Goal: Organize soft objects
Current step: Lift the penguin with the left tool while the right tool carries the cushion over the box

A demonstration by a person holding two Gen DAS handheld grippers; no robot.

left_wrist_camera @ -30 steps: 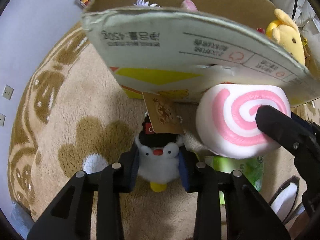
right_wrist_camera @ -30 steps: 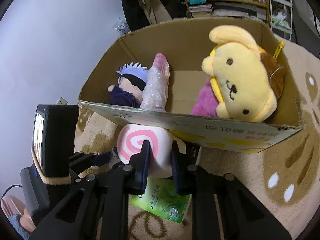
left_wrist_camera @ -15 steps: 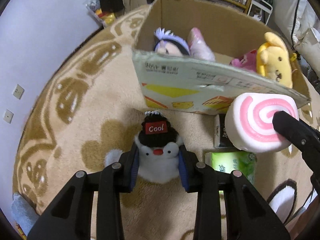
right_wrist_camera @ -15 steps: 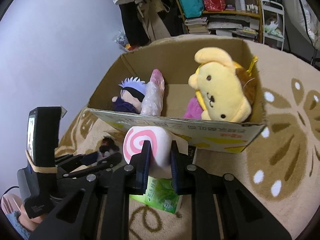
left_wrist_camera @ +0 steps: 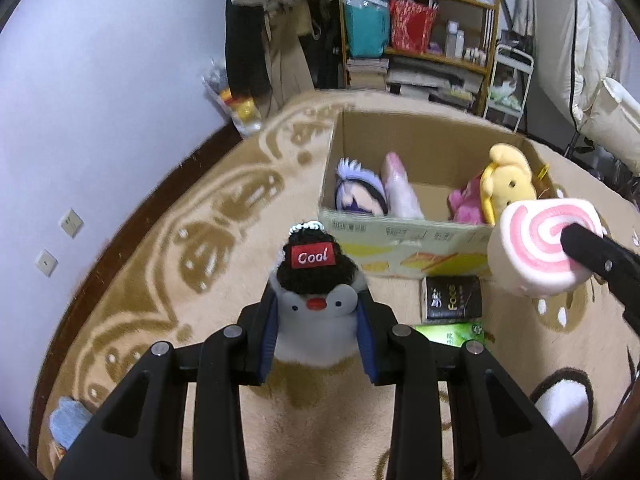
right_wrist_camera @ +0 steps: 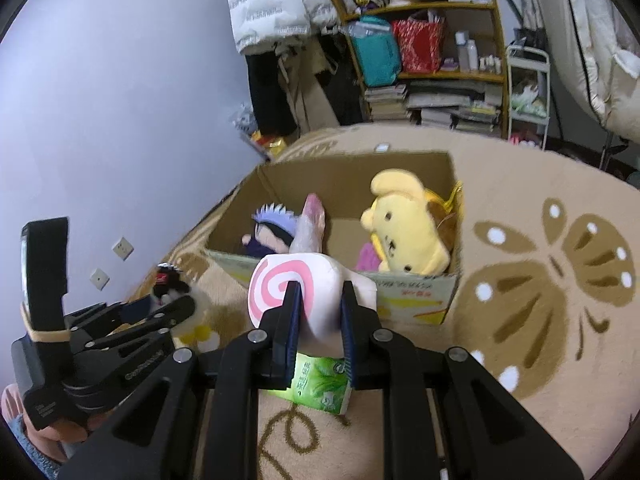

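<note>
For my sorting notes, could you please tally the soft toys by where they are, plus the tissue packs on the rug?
Soft toys in the cardboard box: 4 (purple-haired doll, wrapped pink toy, magenta plush, yellow dog plush)
Soft toys held in grippers: 2 (penguin plush, swirl roll plush)
Tissue packs on the rug: 2 (black pack, green pack)
Total: 8

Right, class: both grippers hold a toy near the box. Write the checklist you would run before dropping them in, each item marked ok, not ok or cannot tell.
1. Left gripper shut on penguin: ok.
2. Right gripper shut on swirl roll: ok.
3. Box top open: ok.
4. Free space in box, middle floor bare: ok.
5. Toys above box rim: cannot tell.
6. Toys over the box opening: not ok, both short of the near wall.
</note>
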